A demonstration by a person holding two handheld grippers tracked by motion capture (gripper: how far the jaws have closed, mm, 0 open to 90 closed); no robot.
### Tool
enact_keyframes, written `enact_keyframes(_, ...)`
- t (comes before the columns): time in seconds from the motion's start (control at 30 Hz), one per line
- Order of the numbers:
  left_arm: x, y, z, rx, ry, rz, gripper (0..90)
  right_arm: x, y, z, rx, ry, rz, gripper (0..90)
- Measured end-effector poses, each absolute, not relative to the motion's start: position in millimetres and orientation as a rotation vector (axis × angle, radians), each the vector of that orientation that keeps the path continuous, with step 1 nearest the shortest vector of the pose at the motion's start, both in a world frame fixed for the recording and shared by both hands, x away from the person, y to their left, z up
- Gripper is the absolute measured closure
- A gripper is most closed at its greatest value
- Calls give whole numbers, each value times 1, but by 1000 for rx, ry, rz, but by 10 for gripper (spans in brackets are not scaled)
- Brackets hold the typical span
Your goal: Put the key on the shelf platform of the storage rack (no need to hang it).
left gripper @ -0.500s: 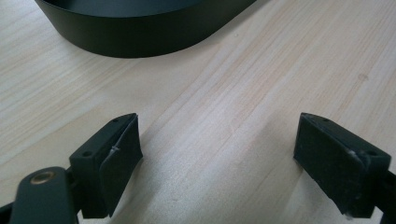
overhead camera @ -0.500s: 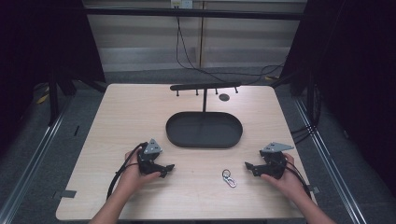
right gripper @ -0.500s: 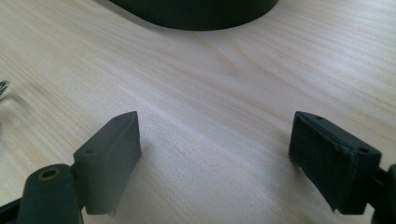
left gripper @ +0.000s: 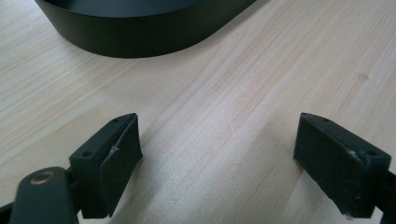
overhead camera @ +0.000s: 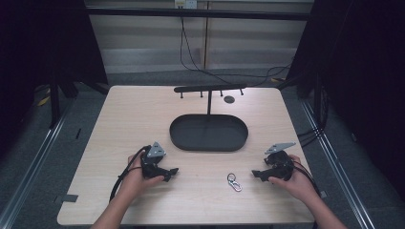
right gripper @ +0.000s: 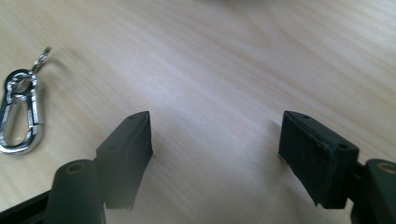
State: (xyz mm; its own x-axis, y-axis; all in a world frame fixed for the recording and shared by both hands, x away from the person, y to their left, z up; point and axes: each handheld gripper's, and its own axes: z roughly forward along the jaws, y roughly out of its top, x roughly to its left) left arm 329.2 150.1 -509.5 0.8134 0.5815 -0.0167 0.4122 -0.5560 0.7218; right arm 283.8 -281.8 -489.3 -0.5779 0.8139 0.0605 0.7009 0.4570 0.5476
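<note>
A silver carabiner key clip (overhead camera: 233,182) lies on the wooden table between my two hands, and it lies at the left edge of the right gripper view (right gripper: 18,119). My right gripper (overhead camera: 258,174) rests on the table just right of the clip, open, with bare wood between its jaws (right gripper: 215,149). My left gripper (overhead camera: 170,172) rests on the table left of the clip, open, nothing between its jaws (left gripper: 217,158). A black oval tray (overhead camera: 209,132) sits mid-table beyond both grippers; its wall (left gripper: 140,32) crosses the top of the left gripper view.
A black T-shaped rack (overhead camera: 210,88) with short pegs rises from the back of the tray. A small dark disc (overhead camera: 229,99) lies behind it. Metal rails run along the floor on both sides of the table, and cables hang behind it.
</note>
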Motion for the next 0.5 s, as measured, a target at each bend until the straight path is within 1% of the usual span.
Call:
enact_keyframes(0.23, 329, 150, -510, 2238, 726, 290, 144, 283, -259, -467, 1305, 2626, 723, 282)
enact_keyframes(0.5, 329, 150, -510, 2238, 727, 288, 144, 276, -234, -456, 1229, 2732, 668, 320)
